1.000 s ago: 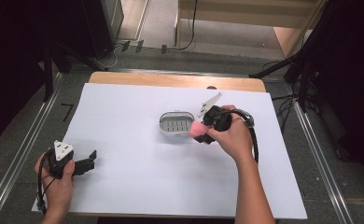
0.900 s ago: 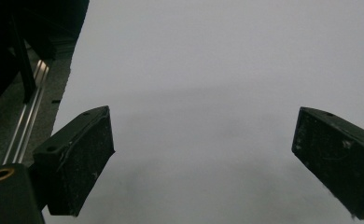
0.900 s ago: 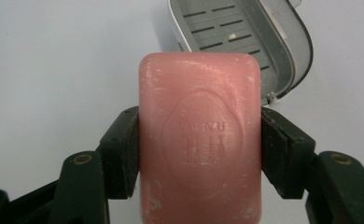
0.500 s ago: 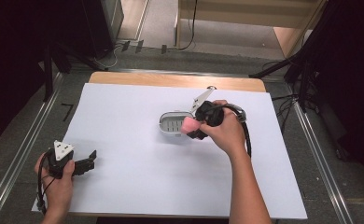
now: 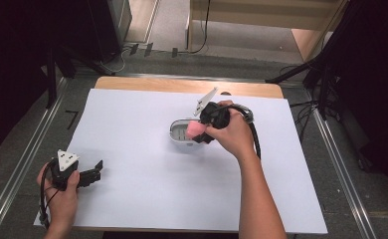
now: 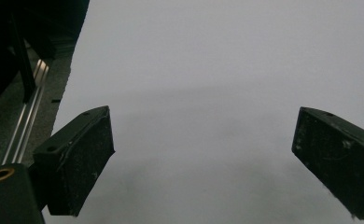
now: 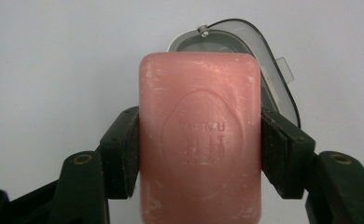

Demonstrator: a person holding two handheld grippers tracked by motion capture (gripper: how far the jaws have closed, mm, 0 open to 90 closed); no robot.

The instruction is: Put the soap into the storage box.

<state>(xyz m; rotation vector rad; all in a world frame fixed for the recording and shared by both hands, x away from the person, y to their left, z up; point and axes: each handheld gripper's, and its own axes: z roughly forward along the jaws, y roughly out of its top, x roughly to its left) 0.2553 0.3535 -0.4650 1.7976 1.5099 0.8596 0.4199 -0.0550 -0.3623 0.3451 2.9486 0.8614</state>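
Jaws clamping soap bar (image 7: pixel 201 140), over soap dish (image 7: pixel 269 70)

Right tool (image 5: pixel 198 133) clamped tight at mid-table; left tool (image 5: pixel 93 175) gapes, resting low.

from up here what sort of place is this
Likely a lab recording station: a table covered in white sheet, metal floor rails, dark stands around, and handheld grippers moving a pink soap bar over a soap dish.

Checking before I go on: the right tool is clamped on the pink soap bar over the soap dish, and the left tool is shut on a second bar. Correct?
Not quite. The left tool is open with nothing between its jaws, as the left gripper view shows. The right tool does clamp the pink soap bar over the soap dish.
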